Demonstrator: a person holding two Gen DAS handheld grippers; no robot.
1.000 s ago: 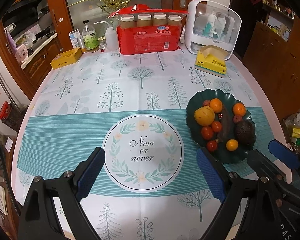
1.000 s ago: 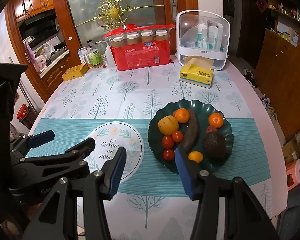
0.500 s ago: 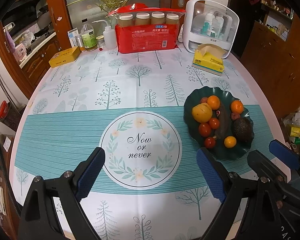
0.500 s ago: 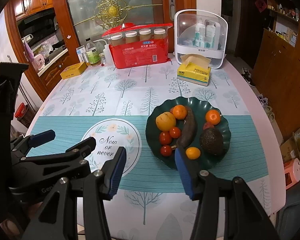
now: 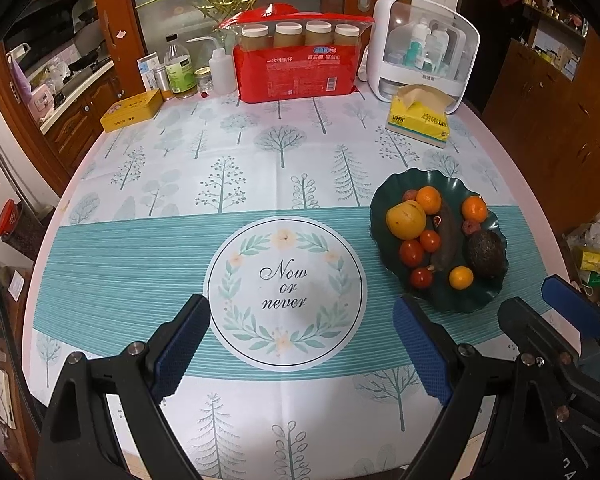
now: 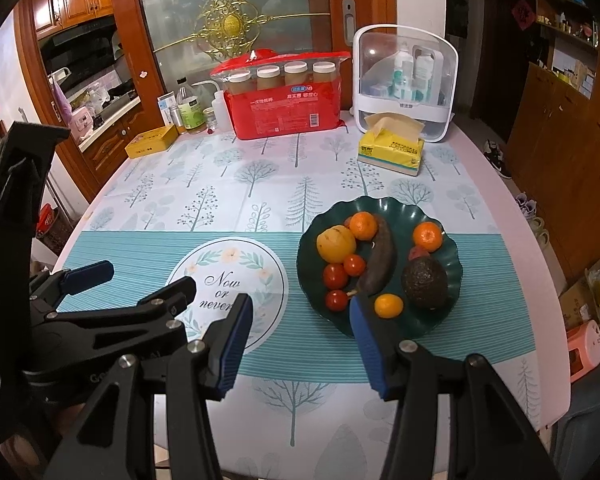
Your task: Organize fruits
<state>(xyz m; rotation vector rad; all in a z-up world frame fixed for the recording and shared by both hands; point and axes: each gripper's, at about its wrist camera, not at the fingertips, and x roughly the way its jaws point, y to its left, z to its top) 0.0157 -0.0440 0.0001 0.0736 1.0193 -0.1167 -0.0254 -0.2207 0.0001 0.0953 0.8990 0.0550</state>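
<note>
On dk green plate, mixed fruits, w/ blackened banana

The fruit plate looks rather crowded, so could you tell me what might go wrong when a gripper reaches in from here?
1. The small tomatoes lie tight against the yellow fruit and the dark banana; a finger pushed in could roll a neighbour off the green plate.
2. The plate sits toward the table's right edge, so a nudged mandarin may roll off the table.
3. The right gripper and left gripper, both open and empty, sit close together and could collide.
</note>
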